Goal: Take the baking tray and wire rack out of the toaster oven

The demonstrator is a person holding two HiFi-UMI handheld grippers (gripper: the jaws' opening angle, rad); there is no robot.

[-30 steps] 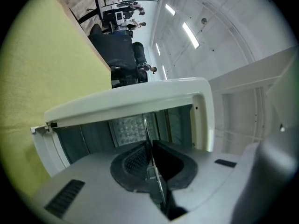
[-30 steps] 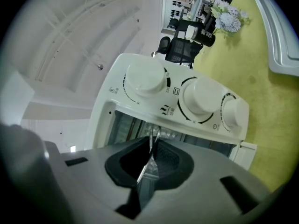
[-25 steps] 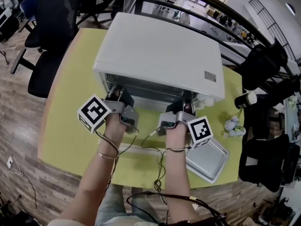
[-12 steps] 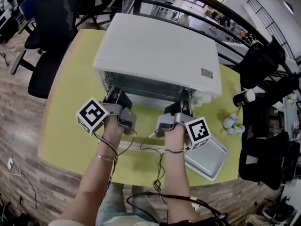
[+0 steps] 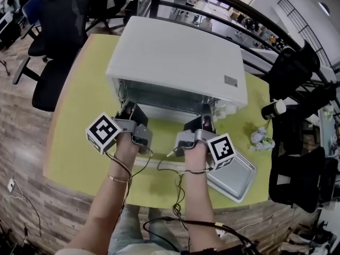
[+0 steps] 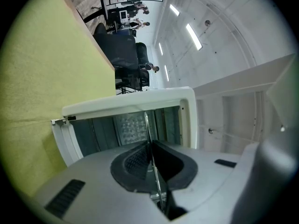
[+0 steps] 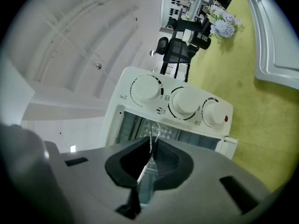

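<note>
Wire rack (image 6: pixel 145 125) is pinched tight by left claw (image 6: pixel 150 142) and right claw (image 7: pixel 152 142).

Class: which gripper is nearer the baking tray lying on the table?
Right. The right gripper is at the mouth of the toaster oven, close by the baking tray; the left gripper is farther off, at the mouth's other side.

An open office: black swivel chairs (image 5: pixel 56 41), a metal railing (image 5: pixel 158 1), wood-plank flooring (image 5: pixel 26 158).
</note>
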